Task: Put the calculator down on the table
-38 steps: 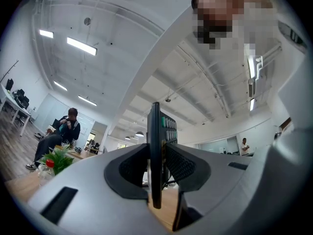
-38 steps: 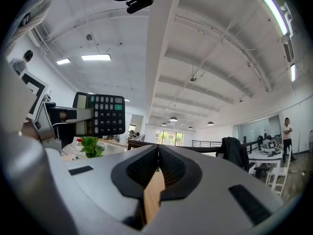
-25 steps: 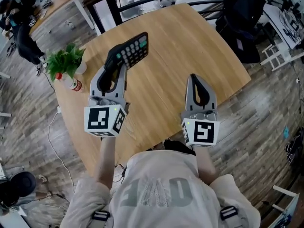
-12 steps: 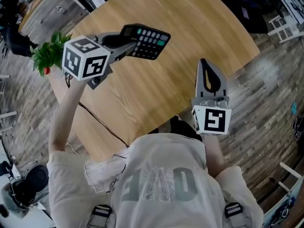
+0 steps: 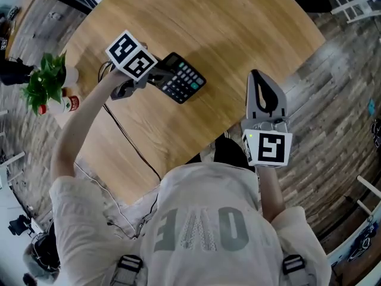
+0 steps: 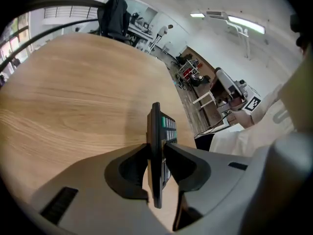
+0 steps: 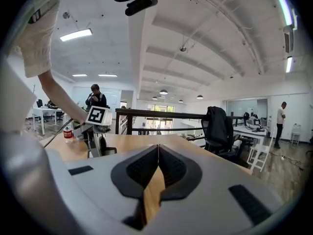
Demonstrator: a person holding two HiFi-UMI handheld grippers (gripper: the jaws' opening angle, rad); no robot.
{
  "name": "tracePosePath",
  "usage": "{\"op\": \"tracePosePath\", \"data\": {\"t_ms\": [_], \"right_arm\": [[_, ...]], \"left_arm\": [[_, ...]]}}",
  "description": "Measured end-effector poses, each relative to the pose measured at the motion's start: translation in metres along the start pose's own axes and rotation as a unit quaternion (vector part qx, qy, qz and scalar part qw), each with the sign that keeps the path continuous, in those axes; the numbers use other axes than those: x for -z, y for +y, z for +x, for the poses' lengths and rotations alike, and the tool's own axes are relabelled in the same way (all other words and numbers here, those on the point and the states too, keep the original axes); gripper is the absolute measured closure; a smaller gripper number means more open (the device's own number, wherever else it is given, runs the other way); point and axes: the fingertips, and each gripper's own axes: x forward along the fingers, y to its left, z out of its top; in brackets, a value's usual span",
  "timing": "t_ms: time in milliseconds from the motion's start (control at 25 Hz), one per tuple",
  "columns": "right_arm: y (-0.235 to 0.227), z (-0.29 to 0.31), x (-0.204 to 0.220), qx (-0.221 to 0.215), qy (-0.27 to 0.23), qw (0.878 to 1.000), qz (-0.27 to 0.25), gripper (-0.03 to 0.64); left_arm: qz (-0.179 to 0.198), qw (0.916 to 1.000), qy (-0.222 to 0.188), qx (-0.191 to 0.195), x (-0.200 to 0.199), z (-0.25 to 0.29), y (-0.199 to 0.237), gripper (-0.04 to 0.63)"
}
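Left gripper (image 5: 153, 80) clamped on end of black calculator (image 5: 182, 78), left of centre in head view, over round wooden table (image 5: 238, 22). Slim body, dark keys, few green. Right gripper (image 5: 260, 79) jaws together, empty, right of centre.

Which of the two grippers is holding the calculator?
The left gripper: its jaws clamp the calculator. The right gripper is shut with nothing between its jaws.

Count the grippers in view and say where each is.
2. The left gripper is over the table, left of centre, clamped on the calculator. The right gripper is by the table's near edge, shut and empty.
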Motion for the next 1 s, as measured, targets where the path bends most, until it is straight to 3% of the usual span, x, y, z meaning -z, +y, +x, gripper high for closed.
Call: {"op": "tracePosePath", "data": {"t_ms": [200, 520, 720, 1000], "right_arm": [[-0.003, 0.007, 0.011, -0.004, 0.015, 1.0, 0.007, 0.597], [-0.002, 0.018, 0.024, -0.01, 0.035, 0.999, 0.014, 0.597], [0.004, 0.02, 0.027, -0.019, 0.039, 0.999, 0.015, 0.597], [0.012, 0.02, 0.024, -0.025, 0.037, 0.999, 0.021, 0.597]], "left_arm": [[-0.016, 0.9965, 0.052, 0.063, 0.001, 0.034, 0.006, 0.474], [-0.058, 0.9919, 0.052, 0.1, -0.001, 0.052, 0.024, 0.474], [-0.06, 0.9922, 0.045, 0.1, 0.0, 0.054, 0.025, 0.474], [-0.046, 0.9966, 0.024, 0.064, -0.001, 0.056, 0.029, 0.471]]}}
